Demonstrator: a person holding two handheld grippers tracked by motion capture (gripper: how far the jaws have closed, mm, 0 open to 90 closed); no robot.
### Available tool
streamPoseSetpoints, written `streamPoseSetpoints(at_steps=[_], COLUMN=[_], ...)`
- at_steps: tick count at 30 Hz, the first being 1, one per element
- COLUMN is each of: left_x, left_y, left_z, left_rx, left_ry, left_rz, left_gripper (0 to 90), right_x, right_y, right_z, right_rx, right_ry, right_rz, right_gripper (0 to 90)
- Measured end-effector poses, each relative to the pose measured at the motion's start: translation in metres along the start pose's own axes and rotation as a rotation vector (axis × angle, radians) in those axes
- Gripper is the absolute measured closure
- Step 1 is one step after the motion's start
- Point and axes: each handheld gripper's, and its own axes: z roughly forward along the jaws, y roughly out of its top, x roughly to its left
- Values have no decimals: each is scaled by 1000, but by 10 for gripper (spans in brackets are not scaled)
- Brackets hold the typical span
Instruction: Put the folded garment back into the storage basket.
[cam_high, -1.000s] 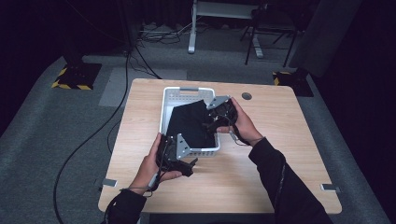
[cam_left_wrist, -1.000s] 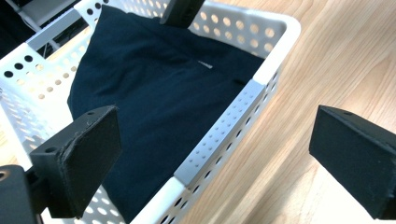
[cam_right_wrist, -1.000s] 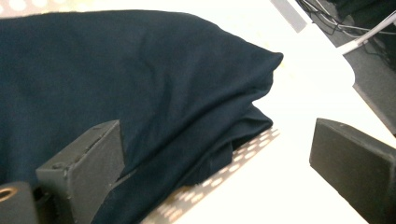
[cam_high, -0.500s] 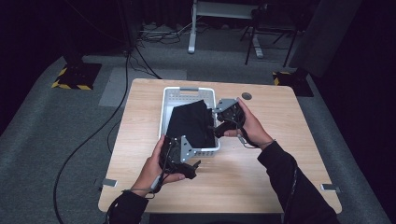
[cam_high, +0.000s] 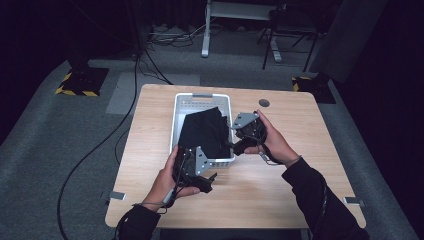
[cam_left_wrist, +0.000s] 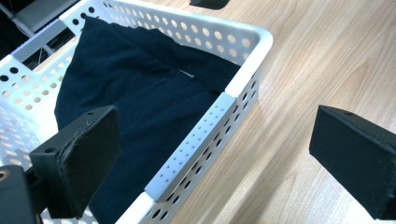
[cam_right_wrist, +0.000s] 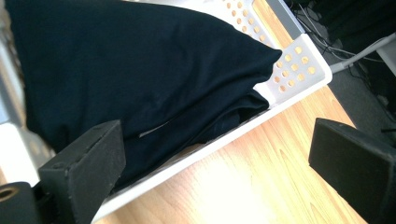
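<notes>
Left gripper (cam_high: 196, 172) is sitting wide open right at the near end of the white basket (cam_high: 200, 102), with nothing between its pads, and in the left gripper view (cam_left_wrist: 219, 154) you can see one jaw hanging over the cloth inside the basket and the other out over bare wood, so the basket's near corner sits in the gap between them. Right gripper (cam_high: 244, 137) is the same deal, spread wide and empty, parked just off the basket's right wall toward its near end; in the right gripper view (cam_right_wrist: 219, 163) one jaw is over the basket's edge and the other over the table (cam_high: 300, 170). Neither one is actually touching the basket as far as I can tell. The black cloth (cam_high: 202, 132) is folded up and lying inside the basket, filling most of it and bunched up a bit so a fold rides up against the perforated right wall, pretty clear in the right gripper view (cam_right_wrist: 140, 70). The basket itself sits lengthwise in the middle of the table, closer to the far edge than the near one. A small dark round spot (cam_high: 264, 103) sits on the tabletop near the far edge, off to the right of the basket.
</notes>
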Motion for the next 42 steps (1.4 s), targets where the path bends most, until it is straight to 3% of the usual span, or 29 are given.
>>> streamPoseSetpoints(at_steps=[13,33,42], left_x=[-9,-32,-42], left_y=[5,16,18], left_z=[0,0,5], left_rx=[-20,-40,-30], left_ry=[-30,-91,-113], left_rz=[-4,51,80], left_gripper=[21,22,22], right_x=[11,32,40], right_y=[-13,-39,-58], right_z=[-26,-60,-68], right_rx=[-35,-48,-43], right_ry=[-9,-16,-17], right_rz=[-33,-100,-90], right_gripper=[36,30,30])
